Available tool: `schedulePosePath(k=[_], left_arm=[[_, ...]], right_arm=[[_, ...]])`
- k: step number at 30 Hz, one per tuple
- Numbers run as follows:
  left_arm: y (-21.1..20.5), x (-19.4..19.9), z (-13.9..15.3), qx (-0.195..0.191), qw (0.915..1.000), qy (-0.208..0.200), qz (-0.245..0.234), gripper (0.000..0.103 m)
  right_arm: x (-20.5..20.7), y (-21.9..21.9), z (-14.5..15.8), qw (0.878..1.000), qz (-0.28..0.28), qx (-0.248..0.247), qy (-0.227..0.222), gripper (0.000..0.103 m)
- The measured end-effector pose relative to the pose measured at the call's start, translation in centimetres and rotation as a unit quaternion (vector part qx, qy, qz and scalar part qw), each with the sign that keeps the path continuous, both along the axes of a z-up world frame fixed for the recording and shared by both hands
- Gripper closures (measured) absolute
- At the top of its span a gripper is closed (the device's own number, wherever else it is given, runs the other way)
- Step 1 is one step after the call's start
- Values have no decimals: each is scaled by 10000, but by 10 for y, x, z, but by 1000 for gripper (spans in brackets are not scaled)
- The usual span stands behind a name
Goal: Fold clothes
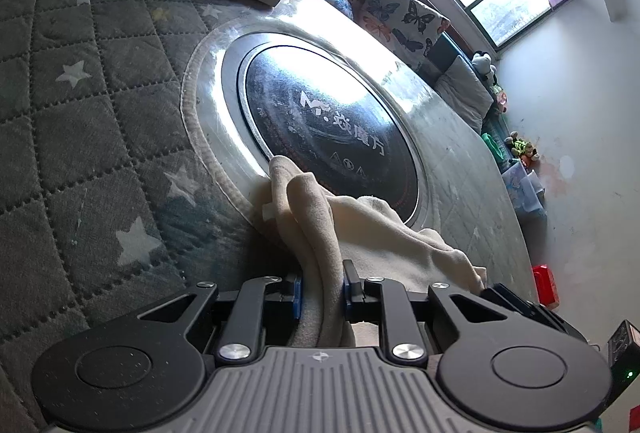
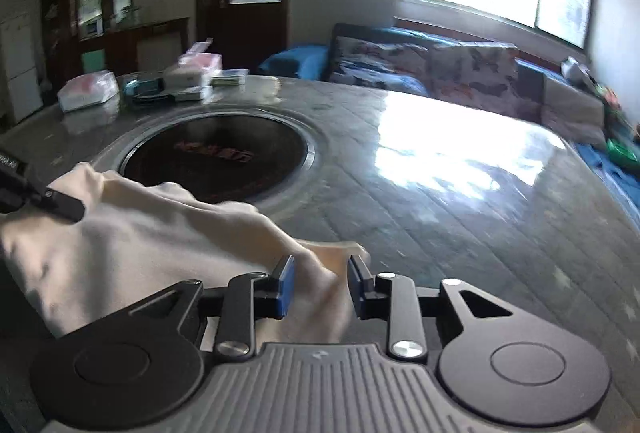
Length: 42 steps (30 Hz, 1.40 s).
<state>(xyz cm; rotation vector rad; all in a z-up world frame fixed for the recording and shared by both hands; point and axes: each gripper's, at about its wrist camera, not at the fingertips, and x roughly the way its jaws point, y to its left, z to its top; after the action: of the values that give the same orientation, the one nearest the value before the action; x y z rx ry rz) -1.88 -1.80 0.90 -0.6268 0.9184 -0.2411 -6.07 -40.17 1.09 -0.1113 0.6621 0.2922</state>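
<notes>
A cream garment [image 1: 320,233] is pinched by the left tongs [image 1: 322,293] on the quilted surface [image 1: 80,113]; the right tongs [image 2: 320,285] are parted, cloth lying loose between them.

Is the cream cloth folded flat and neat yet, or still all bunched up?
Bunched up. The cream cloth lies in rumpled humps on the table, with a thick wad of it pinched in the left gripper.

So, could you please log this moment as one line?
left gripper: shut on cream garment | right gripper: open, garment between pads | round table
</notes>
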Motion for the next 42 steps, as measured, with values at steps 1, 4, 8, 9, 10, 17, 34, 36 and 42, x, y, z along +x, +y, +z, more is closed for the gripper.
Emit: schedulePosePath(k=[1, 4, 8, 9, 10, 17, 34, 36, 42], left_arm=[[0, 0, 0, 19, 10000, -22, -16, 82], [-1, -1, 0, 44, 10000, -54, -38, 82], [-2, -1, 0, 71, 10000, -52, -40, 82], [-2, -1, 0, 72, 10000, -46, -39, 82], [-2, -1, 0, 73, 10000, -40, -39, 82], [-12, -3, 6, 453, 9987, -193, -138, 84], [-144, 58, 48, 857, 9807, -989, -1452, 85], [-166, 67, 49, 898, 9770, -1114, -1580, 85], [-214, 94, 26, 944, 9737, -908, -1864, 85]], right_arm=[[1, -6, -2, 9998, -83, 140, 114, 72], [3, -20, -9, 9975, -251, 554, 348, 67], [5, -22, -13, 9944, -270, 929, 414, 67], [4, -20, -13, 9943, -271, 948, 396, 69], [4, -20, -14, 9941, -278, 969, 397, 70], [-4, -9, -9, 9971, -252, 706, 118, 94], [3, -76, 44, 9878, -1308, -189, -828, 95], [9, -91, 44, 9835, -1569, -281, -856, 95], [30, -126, 24, 9736, -2198, -389, -469, 94]])
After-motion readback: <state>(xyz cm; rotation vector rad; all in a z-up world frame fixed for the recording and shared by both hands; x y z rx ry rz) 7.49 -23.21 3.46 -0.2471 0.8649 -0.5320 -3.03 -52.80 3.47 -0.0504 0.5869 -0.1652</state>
